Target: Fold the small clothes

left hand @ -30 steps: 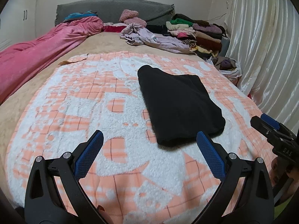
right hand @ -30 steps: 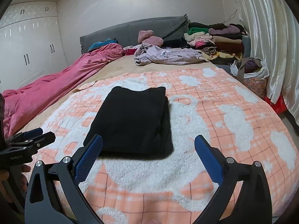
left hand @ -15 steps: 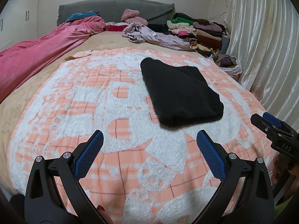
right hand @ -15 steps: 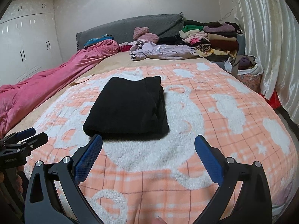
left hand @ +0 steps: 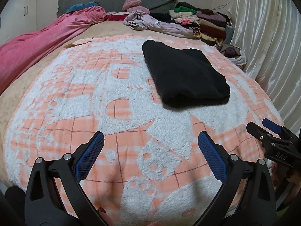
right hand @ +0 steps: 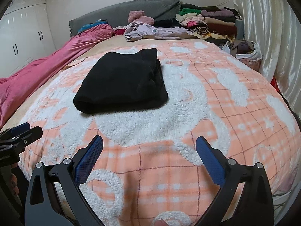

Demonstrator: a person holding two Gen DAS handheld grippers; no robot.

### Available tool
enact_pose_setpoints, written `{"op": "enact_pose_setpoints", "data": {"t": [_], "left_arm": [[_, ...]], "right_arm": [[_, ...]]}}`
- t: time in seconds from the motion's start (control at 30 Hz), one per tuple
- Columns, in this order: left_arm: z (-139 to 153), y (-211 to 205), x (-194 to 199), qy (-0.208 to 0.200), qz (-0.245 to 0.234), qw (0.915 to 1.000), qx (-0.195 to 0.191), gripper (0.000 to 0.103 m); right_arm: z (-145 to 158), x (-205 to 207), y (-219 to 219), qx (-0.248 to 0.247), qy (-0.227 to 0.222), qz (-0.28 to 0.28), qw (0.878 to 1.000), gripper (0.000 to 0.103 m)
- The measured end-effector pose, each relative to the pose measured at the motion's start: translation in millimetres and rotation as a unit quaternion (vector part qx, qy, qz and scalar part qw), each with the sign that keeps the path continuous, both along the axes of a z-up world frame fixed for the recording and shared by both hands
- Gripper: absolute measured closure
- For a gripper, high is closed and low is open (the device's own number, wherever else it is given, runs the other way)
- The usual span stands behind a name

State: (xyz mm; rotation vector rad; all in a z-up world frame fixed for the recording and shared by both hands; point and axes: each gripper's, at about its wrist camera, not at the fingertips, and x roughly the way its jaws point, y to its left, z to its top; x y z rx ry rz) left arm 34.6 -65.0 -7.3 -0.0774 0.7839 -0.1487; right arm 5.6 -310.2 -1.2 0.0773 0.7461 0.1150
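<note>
A black garment [left hand: 184, 75] [right hand: 122, 81] lies folded into a thick rectangle on the orange-and-white fleece blanket [left hand: 105, 113] [right hand: 216, 94]. My left gripper [left hand: 150, 141] hangs open over the blanket's near edge, well short of the garment, with nothing between its blue pads. My right gripper [right hand: 149, 143] is open too and equally far back from the fold. In the left wrist view the right gripper [left hand: 270, 130] shows at the right edge; in the right wrist view the left gripper [right hand: 20, 131] shows at the left edge.
A pink duvet [left hand: 37, 45] runs along the left side of the bed. Loose lilac clothes [left hand: 156, 24] and a stack of folded clothes [left hand: 203, 22] lie by the grey headboard [left hand: 116, 0]. A bag of clothes [right hand: 244, 50] and white curtains [right hand: 272, 28] stand on the right.
Both grippers have drawn back toward the foot of the bed, away from the folded black garment, which has stayed put. Both stayed open.
</note>
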Motion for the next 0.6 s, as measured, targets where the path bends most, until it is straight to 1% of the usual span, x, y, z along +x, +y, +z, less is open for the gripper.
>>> {"op": "enact_pose_setpoints", "data": {"t": [0.6], "left_arm": [[0.5, 3.4, 0.1, 0.004, 0.011, 0.9999, 0.004, 0.010]], "right_arm": [[0.1, -1.5, -3.0, 0.003, 0.000, -0.003, 1.000, 0.005]]}}
